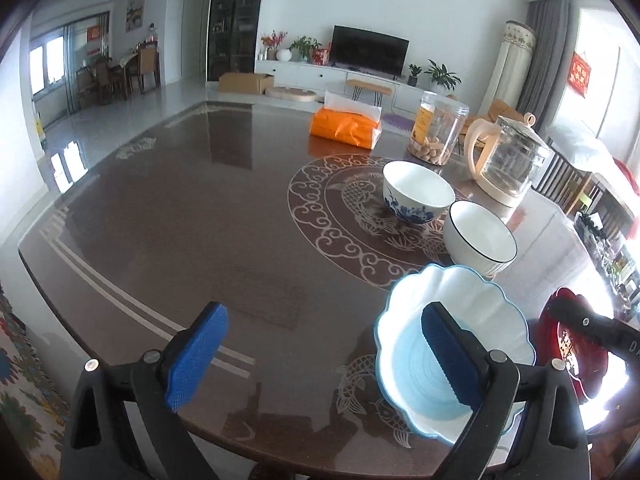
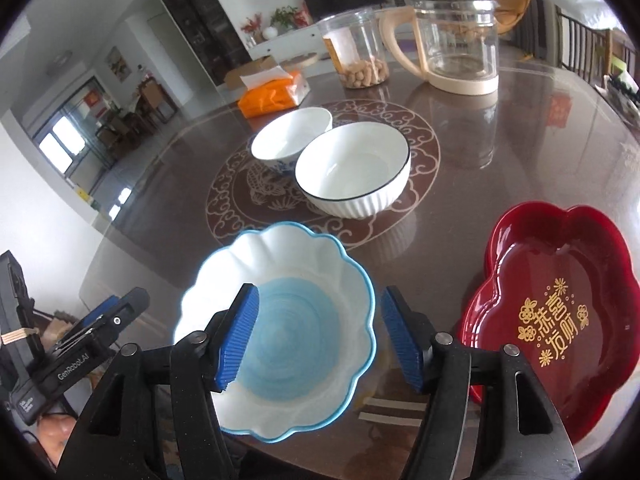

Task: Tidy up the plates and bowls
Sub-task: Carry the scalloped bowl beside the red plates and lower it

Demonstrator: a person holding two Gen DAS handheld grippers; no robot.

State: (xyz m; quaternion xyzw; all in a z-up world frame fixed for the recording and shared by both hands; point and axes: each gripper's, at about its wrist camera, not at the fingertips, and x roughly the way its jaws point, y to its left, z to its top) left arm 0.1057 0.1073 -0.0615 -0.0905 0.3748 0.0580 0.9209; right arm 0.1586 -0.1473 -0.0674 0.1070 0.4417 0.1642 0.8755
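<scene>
Four dishes sit near one table [image 2: 520, 140] edge: red lobed plate [image 2: 560, 320], scalloped blue bowl [image 2: 320, 280] just beside it, black-rimmed bowl [image 2: 354, 176] and blue-flowered bowl [image 2: 288, 140] touching behind, unstacked, presumably awaiting sorting. Kettle [image 2: 456, 36], peanut jar [image 2: 360, 52] and tissue pack [image 2: 272, 94] stand farther back, clear of the work. Left tongs [image 1: 324, 360] gape empty; right tongs [image 2: 320, 338] straddle the scalloped rim, pads [image 2: 238, 336] not pressing.

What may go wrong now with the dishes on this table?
The scalloped blue bowl sits near the table's front edge, so a nudge may tip it off. The right hand-held gripper has one open finger over its rim and may catch it. The red tray also lies close to the edge.
</scene>
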